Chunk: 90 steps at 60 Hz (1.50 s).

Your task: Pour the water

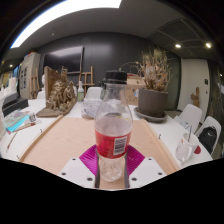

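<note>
Squarely between jaws: bottle [113,125]

Dim room lit from overhead, seen through a strongly curved wide-angle lens.

A long ceiling light strip [75,8] glows overexposed; small spotlights [178,45] dot the dark wall. The wooden table [62,135] is evenly lit, shadows soft, straight lines bowing outward, far objects slightly soft.

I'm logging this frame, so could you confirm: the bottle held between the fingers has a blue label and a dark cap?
Not quite: the label is red, not blue, as the gripper view shows. The rest holds: the bottle stands between the fingers of the gripper, against their pink pads, and has a dark cap.
</note>
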Each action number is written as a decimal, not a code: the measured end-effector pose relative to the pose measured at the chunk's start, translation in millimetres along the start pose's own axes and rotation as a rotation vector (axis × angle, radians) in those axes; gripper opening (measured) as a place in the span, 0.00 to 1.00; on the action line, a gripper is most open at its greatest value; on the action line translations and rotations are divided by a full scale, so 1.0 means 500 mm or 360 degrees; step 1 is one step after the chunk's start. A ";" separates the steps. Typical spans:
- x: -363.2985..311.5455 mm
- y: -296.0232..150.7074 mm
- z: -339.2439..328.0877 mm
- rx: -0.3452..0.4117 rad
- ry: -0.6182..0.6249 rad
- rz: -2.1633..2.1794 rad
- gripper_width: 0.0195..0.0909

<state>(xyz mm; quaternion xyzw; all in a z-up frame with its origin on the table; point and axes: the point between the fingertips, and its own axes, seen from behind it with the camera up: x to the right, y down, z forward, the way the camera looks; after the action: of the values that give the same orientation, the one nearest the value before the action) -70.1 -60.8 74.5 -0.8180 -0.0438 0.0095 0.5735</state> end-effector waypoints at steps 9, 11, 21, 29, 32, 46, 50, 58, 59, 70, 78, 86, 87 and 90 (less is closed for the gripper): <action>0.002 0.004 0.005 -0.0021 0.0010 0.0001 0.10; 0.004 0.003 0.006 -0.0028 0.0014 -0.0009 0.06; 0.017 -0.031 -0.001 -0.0015 0.0021 0.0031 0.06; 0.039 -0.108 -0.023 0.0061 -0.0064 0.0275 0.06; 0.053 -0.141 -0.029 0.0079 -0.0108 0.0441 0.06; 0.151 -0.244 -0.037 0.0059 -0.0419 0.1598 0.06; 0.180 -0.250 -0.026 0.0034 -0.0481 0.1899 0.05; 0.238 -0.245 -0.018 -0.0037 -0.0609 0.2437 0.06; 0.239 -0.240 -0.008 -0.0047 -0.0619 0.2497 0.06; 0.270 -0.211 0.015 -0.0181 -0.0776 0.3076 0.05; 0.282 -0.182 0.019 -0.0244 -0.0788 0.3217 0.06; 0.275 -0.182 0.005 -0.0297 -0.0829 0.3184 0.06; 0.274 -0.183 0.004 -0.0304 -0.0833 0.3171 0.06; 0.272 -0.189 0.000 -0.0317 -0.0851 0.3137 0.05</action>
<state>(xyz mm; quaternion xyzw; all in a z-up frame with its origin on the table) 59.5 -17.4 167.9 -0.5054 0.5207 0.6546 0.2117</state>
